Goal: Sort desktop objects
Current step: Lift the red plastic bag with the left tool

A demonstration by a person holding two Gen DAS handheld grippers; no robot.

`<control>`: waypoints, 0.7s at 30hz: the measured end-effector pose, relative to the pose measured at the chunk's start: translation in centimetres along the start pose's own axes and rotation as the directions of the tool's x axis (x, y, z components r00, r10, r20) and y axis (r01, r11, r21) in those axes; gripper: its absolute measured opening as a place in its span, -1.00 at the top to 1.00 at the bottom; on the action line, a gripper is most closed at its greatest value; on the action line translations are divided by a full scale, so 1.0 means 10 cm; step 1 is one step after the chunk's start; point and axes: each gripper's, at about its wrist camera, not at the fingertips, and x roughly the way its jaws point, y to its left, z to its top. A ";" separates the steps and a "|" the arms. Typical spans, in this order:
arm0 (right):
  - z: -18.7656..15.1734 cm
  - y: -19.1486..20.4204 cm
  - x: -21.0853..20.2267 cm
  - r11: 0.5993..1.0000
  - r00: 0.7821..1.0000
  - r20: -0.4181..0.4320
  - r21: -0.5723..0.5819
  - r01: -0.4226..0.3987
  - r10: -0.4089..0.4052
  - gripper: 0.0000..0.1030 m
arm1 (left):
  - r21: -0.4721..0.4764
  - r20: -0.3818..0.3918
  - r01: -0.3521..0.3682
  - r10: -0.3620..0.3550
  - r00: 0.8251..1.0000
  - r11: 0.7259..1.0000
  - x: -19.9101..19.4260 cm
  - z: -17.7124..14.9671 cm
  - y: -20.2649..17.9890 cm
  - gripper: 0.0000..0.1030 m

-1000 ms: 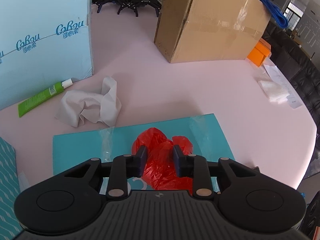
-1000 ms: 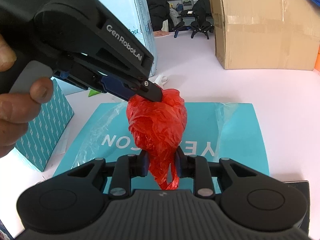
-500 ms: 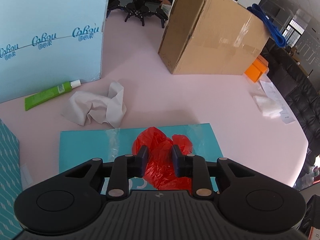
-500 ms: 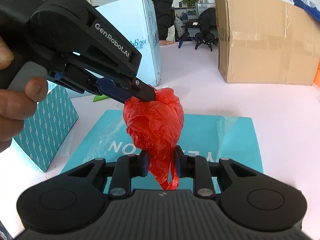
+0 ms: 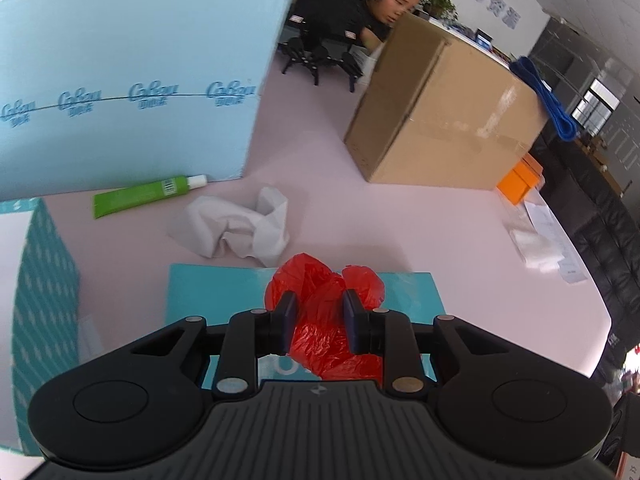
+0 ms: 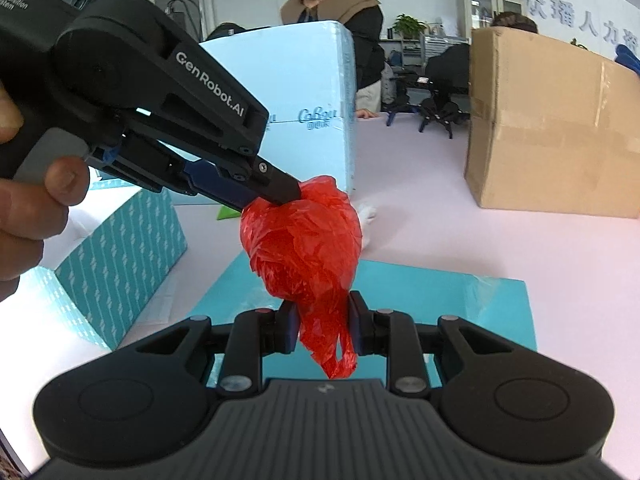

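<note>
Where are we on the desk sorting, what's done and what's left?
Nothing looks put away yet. In hand: the red plastic bag, pinched by the left gripper at one end and the right gripper at the other, held above the teal sheet. Still loose on the table: the crumpled white cloth and green tube.

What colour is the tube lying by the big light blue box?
Bright green with a white cap; the tube shows best in the left wrist view.
</note>
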 end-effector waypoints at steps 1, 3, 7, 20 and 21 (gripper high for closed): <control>0.01 0.02 0.01 1.000 1.000 0.000 -0.007 -0.004 0.004 0.47 | -0.007 0.002 -0.003 0.003 1.000 1.000 -0.02 0.00 0.03 0.58; 0.02 0.07 0.02 1.000 1.000 0.002 -0.027 -0.009 0.009 0.47 | -0.019 0.007 -0.009 0.009 1.000 1.000 -0.05 -0.01 0.08 0.58; 0.06 0.15 0.04 0.999 1.000 0.007 -0.050 -0.021 0.022 0.47 | -0.039 0.017 -0.018 0.018 1.000 0.999 -0.12 0.00 0.17 0.58; 0.22 0.32 0.11 0.998 0.998 0.046 -0.059 -0.035 0.038 0.47 | -0.050 0.049 -0.042 0.045 0.998 0.998 -0.33 0.09 0.38 0.59; 0.23 0.33 0.12 0.998 0.998 0.047 -0.059 -0.038 0.040 0.47 | -0.053 0.051 -0.044 0.047 0.998 0.998 -0.34 0.09 0.40 0.59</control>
